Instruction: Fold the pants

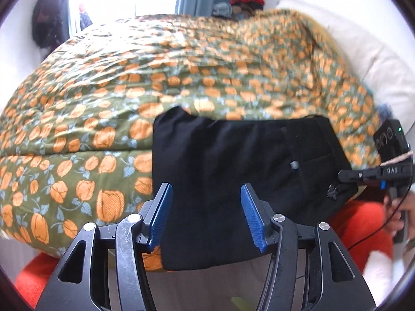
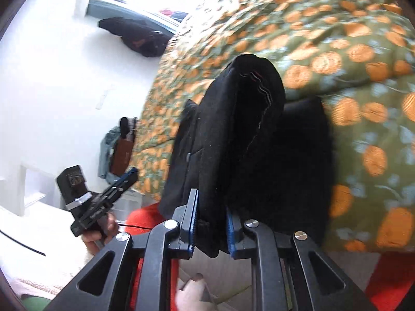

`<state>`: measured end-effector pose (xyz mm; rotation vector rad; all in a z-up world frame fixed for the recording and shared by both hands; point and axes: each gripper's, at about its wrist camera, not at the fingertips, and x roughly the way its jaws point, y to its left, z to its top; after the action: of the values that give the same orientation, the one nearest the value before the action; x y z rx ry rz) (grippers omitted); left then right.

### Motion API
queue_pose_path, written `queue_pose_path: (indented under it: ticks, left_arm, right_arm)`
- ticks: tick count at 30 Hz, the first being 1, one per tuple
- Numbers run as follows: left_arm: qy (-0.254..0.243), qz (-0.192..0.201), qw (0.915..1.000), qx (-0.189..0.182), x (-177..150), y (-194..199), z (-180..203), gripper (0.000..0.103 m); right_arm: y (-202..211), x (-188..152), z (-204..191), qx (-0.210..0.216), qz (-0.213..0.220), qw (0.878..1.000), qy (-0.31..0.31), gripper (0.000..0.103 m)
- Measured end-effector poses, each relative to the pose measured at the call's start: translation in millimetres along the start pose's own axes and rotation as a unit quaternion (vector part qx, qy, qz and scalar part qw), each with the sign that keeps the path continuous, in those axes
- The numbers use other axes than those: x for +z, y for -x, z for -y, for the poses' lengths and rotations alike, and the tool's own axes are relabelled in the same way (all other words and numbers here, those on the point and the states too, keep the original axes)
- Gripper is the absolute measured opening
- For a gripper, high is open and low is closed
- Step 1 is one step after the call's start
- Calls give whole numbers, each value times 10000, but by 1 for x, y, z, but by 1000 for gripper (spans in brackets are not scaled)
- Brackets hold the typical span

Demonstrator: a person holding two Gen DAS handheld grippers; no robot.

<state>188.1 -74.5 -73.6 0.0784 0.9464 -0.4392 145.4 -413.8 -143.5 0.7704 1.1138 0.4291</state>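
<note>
Black pants [image 1: 233, 181] lie folded on the bedspread [image 1: 103, 103] at the near edge of the bed. Left gripper [image 1: 206, 215] hangs wide apart with nothing between its 2 blue pads. Only the right wrist view shows the right gripper [image 2: 211, 229] pinched onto a lifted bunch of pants [image 2: 246, 142].

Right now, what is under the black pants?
The black pants lie on the orange-flowered quilt, their near edge overhanging its edge. The right hand-held gripper clamps one end. Whatever the fabric covers is hidden.
</note>
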Motion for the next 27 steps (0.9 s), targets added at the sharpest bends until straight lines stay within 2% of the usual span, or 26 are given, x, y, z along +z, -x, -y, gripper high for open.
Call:
queue_pose_path:
  ticks: [2,4,8,10,12,14,19,23,27]
  left_arm:
    - [-68,-206,9997,97,-6,-15,6,57]
    - [-108,-382,9988,271,-12,-28,8,57]
    - [-105,-620,9965,557,-21,-39,7,57]
    - [-79,-684,9953,674,-24,-41,5,57]
    - [-73,-720,9945,761,-25,-43,5,57]
    - [-113,-745,9934,870,-25,-45,6,57]
    - [-179,-810,9914,1011,-26,-51,9,57]
    - [-216,-820,9907,1063,-26,-51,13,57]
    - [-242,-856,9900,1092,-28,-52,13,58]
  right_arm:
    - [-6,-5,26,-328,-76,9990,-294,19]
    - [-16,-9,44,-366,-158,9981,-461,19]
    - [-20,-13,45,-512,202,9979,-339,33]
    - [-12,-19,37,-736,476,9960,-198,38]
    - [0,-27,26,-1240,846,9886,86,50]
    - [10,-31,7,-1853,1202,9735,599,51]
    - [25,-22,-41,-2098,1653,9535,1396,51]
    - [18,-5,-69,-2436,1759,9348,1891,51]
    - [7,2,-62,-2435,1583,9352,2028,51]
